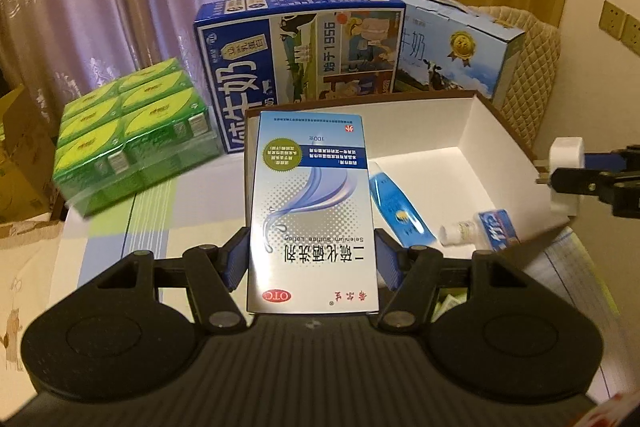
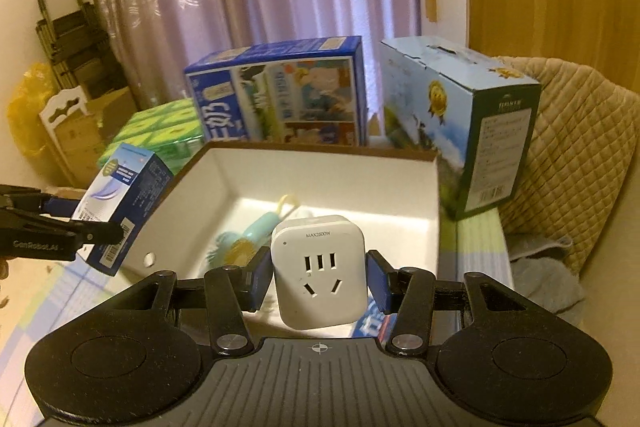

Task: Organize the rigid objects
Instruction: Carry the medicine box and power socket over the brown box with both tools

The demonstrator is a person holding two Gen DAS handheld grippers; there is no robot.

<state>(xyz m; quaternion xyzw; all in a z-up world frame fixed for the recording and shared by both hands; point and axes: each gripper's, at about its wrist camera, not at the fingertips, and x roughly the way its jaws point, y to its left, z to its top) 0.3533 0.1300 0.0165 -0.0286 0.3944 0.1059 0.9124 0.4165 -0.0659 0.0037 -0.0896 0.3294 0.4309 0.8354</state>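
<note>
Your left gripper (image 1: pixel 312 259) is clamped on the lotion box (image 1: pixel 312 211), right gripper (image 2: pixel 318 279) on the plug cube (image 2: pixel 320 271) — both over, or maybe just beside, the tray (image 2: pixel 320 163).

The striped table (image 1: pixel 160 203) carries a white tray (image 1: pixel 492 135), green cartons (image 1: pixel 132 131) and two milk boxes (image 1: pixel 296 67).

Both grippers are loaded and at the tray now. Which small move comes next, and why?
Probably lower the right gripper, shut on the white socket adapter, into the tray's bare back area: it already hangs inside the rim, while the lotion box is still at the near edge.
</note>
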